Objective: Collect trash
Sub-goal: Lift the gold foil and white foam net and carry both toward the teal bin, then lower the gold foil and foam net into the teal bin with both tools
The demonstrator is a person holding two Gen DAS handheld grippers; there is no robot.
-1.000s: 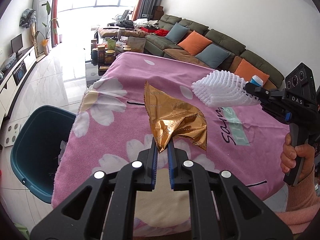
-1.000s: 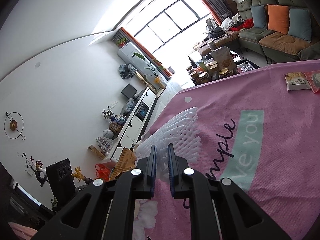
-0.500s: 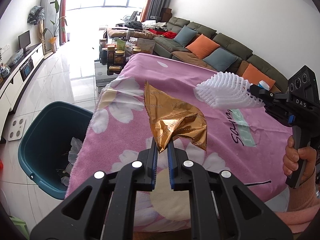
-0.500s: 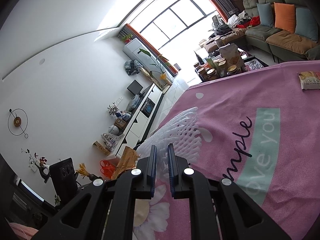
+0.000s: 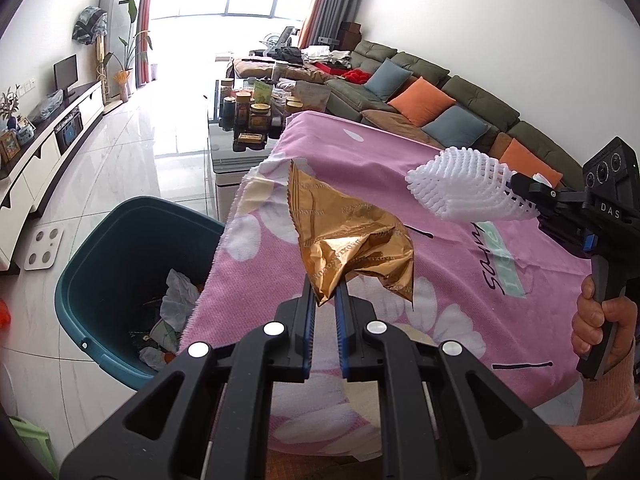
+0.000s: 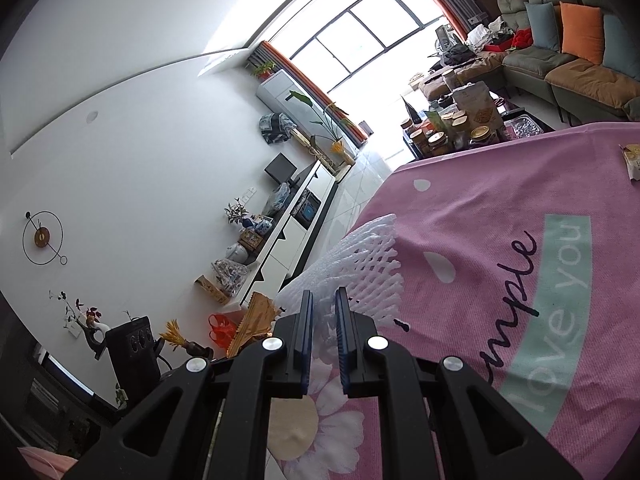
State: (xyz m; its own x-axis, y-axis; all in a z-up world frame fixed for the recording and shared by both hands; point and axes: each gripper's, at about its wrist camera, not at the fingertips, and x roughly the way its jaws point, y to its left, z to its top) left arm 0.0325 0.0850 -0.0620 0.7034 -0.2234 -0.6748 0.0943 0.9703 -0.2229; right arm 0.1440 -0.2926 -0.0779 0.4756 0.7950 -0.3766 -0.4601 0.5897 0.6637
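Left gripper (image 5: 323, 295) clamped on gold wrapper (image 5: 352, 236) over table's left edge, short of bin (image 5: 116, 280); right gripper (image 6: 323, 300) pinching foam net (image 6: 352, 268); thin corner grip, risk of slipping onto cloth (image 5: 460, 292)

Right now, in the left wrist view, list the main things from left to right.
Teal trash bin → gold foil wrapper, pinched in the left hand-held gripper → white foam net → right hand-held gripper clamping it → right hand.
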